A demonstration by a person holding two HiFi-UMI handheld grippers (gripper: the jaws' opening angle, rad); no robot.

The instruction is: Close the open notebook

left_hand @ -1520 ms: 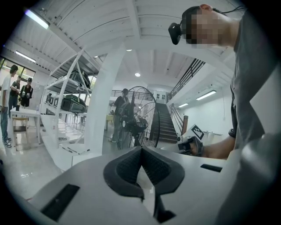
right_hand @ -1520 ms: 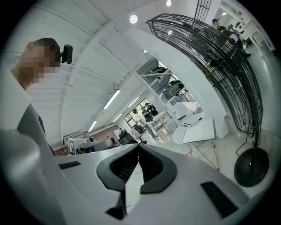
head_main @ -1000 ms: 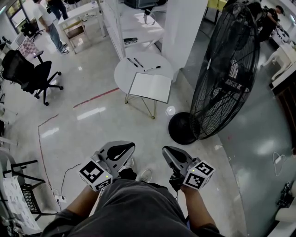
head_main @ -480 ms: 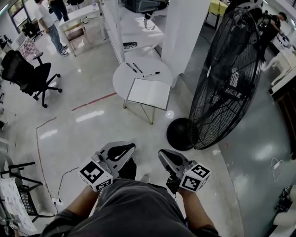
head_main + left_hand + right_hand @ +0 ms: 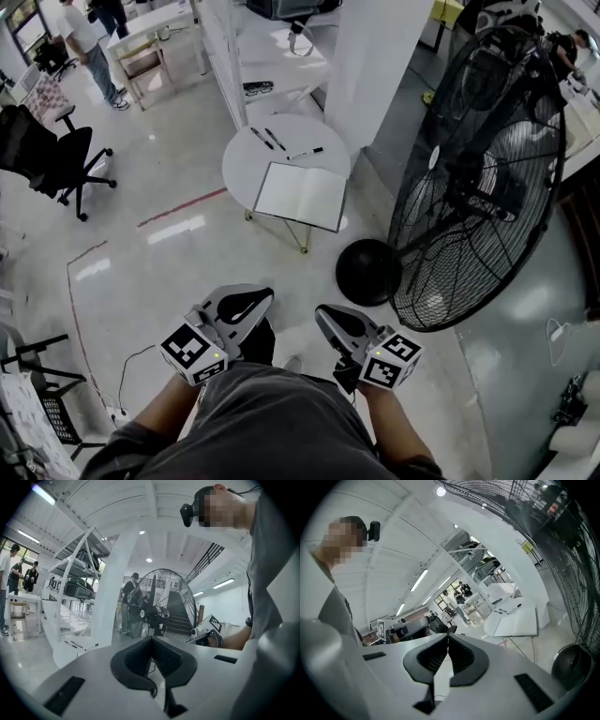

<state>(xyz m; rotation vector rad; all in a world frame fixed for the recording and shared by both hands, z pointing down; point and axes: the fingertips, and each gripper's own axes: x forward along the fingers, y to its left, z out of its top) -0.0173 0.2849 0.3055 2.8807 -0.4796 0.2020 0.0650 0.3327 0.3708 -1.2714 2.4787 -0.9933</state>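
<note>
The open notebook (image 5: 300, 195) lies flat with blank white pages on a small round white table (image 5: 246, 159), far ahead of both grippers. Two pens (image 5: 263, 138) and a marker (image 5: 307, 152) lie behind it. My left gripper (image 5: 257, 299) and right gripper (image 5: 324, 315) are held close to my body, low in the head view, both shut and empty. In the right gripper view the notebook (image 5: 518, 619) shows beyond the shut jaws of the right gripper (image 5: 448, 635). The left gripper (image 5: 151, 640) points at the fan, the table edge (image 5: 63, 657) to its left.
A large black floor fan (image 5: 480, 178) with a round base (image 5: 367, 272) stands right of the table. A white column (image 5: 375, 56) and shelving (image 5: 272, 56) rise behind it. An office chair (image 5: 47, 150) sits far left, people beyond. A cable (image 5: 131, 361) trails on the floor.
I have walked nearer the table with both grippers held in front. The fan looms larger at the right. Both grippers stay shut.
</note>
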